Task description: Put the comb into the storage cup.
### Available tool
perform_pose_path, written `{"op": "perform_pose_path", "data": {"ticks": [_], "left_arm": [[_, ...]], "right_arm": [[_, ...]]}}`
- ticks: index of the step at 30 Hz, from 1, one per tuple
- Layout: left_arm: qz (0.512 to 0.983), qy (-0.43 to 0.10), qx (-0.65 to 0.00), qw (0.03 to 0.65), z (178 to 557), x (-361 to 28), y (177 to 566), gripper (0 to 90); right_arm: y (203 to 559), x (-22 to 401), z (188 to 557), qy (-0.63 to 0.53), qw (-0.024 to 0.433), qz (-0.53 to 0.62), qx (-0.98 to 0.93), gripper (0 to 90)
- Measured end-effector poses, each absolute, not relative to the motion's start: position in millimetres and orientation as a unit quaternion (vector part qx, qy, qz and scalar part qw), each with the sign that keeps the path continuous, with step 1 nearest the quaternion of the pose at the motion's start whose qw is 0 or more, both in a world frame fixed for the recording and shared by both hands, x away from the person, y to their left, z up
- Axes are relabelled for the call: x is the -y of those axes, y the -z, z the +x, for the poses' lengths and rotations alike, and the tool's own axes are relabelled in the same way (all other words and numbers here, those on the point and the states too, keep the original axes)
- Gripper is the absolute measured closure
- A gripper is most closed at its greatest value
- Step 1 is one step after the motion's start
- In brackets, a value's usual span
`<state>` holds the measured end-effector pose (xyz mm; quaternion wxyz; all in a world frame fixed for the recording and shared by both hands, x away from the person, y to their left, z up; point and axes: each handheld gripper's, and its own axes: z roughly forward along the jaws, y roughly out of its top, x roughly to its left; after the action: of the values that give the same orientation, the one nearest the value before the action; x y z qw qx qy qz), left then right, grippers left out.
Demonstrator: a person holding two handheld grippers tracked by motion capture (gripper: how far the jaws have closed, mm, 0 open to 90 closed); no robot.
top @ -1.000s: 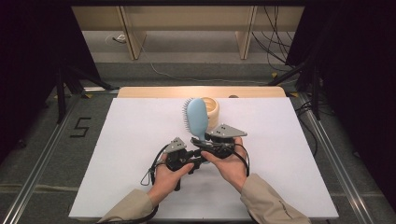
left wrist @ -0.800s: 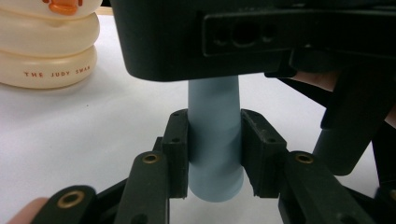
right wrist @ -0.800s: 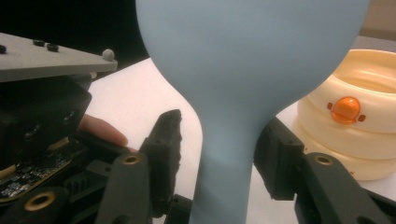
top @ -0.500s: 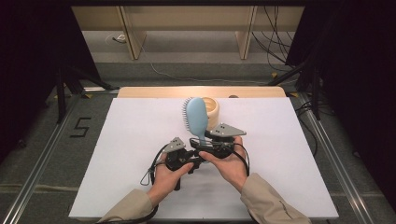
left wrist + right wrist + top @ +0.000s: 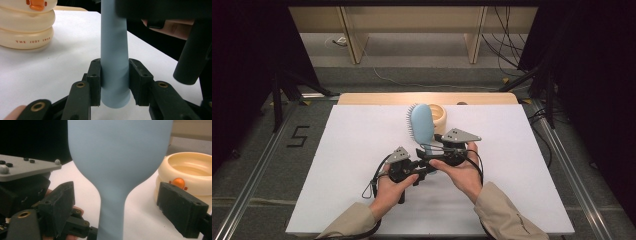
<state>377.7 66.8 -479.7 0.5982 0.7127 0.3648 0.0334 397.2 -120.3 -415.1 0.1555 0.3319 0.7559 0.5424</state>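
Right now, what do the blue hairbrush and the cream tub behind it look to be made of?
Hairbrush: likely moulded plastic with a matt, soft-touch look; its handle is even pale blue with no glare. Cream tub: probably smooth plastic or vinyl with a slight sheen; ribbed, rounded rings, printed lettering and an orange beak-like detail. Neither can be told for certain.

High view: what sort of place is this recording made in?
Most likely a lab or studio data-collection station rather than a home. A white table stands between dark curtains, metal floor rails run along both sides, one marked "5", and loose cables trail behind.
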Motion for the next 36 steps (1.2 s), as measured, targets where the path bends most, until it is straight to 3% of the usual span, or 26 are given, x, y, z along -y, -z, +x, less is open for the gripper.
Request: {"op": "perform_pose_path", "data": {"ticks": [18, 36], "left_arm": [[0.712, -0.032, -0.364, 0.600, 377.9, -67.2, 479.9, 64.3], [0.711, -0.033, -0.365, 0.600, 377.9, -67.5, 480.2, 64.3]], "right_arm": [[398.1, 125.0, 397.3, -0.552, 0.169, 0.333, -0.745, 14.9], [380.1, 123.2, 400.6, -0.560, 0.171, 0.319, -0.745, 6.3]]}}
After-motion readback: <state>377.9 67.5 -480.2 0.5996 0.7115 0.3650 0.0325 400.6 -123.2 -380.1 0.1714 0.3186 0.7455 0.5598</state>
